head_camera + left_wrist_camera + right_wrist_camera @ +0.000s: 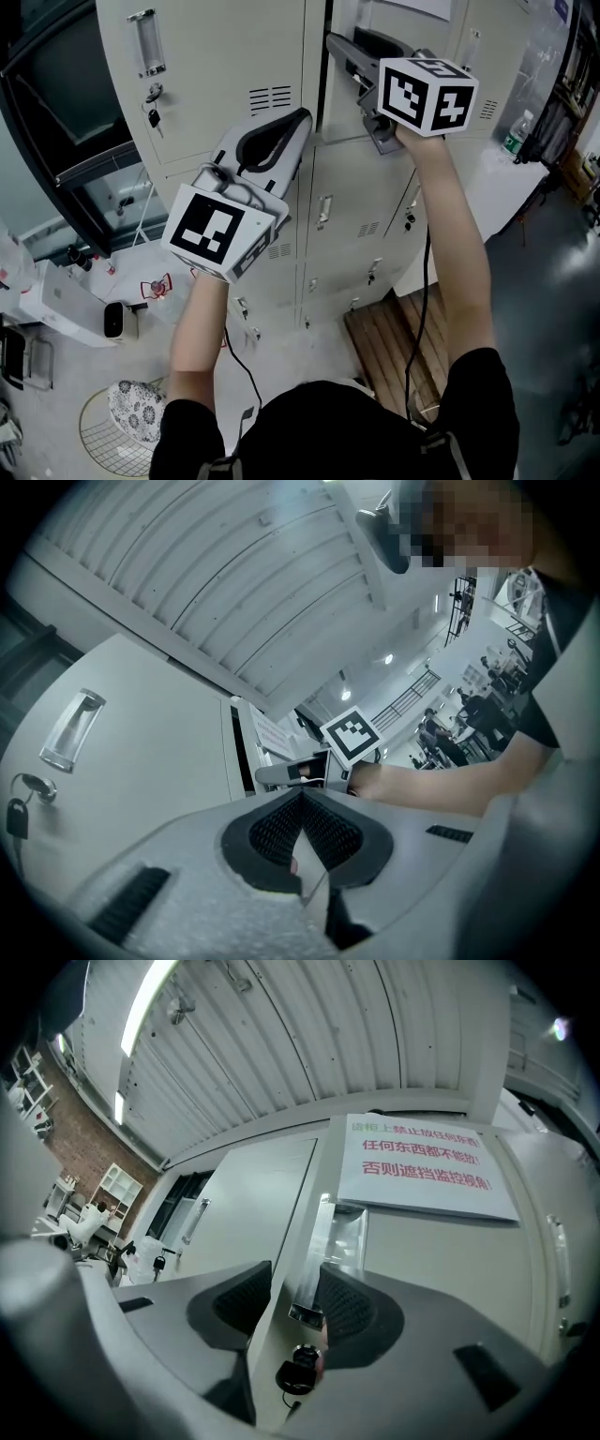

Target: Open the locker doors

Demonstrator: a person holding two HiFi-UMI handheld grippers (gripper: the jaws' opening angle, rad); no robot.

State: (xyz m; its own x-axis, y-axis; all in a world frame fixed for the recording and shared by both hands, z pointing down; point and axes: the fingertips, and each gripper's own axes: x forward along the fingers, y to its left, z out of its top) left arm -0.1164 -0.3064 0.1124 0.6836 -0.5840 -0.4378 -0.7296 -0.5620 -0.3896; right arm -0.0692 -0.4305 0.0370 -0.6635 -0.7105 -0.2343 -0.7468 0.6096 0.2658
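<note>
– Our right gripper (pixel 295 1274) has its jaws spread wide, astride the free edge of the cream metal locker door (pixel 431 1241) in the top row of the bank, middle column.

– We agree. Its slim chrome pull handle (pixel 314 1251) stands between the pads, and the left pad is clear of the edge. A key with a black fob (pixel 298 1372) sits in the lock just below.

– We see that door ajar: a dark slit (pixel 323 94) runs along its edge, next to the left column.

– Our left gripper (pixel 302 795) is closed, tips together and holding nothing. It hangs before the left column, close to the seam, lower than the right one.

– We cannot tell if it touches the locker face. The closed cream corner door (pixel 216 66) above it keeps its own chrome handle (pixel 148 42) near the bank's left edge.

– For swing room we have grey floor (pixel 553 281) on the right, beyond the brown slatted wooden platform (pixel 394 342) at the bank's foot.
</note>
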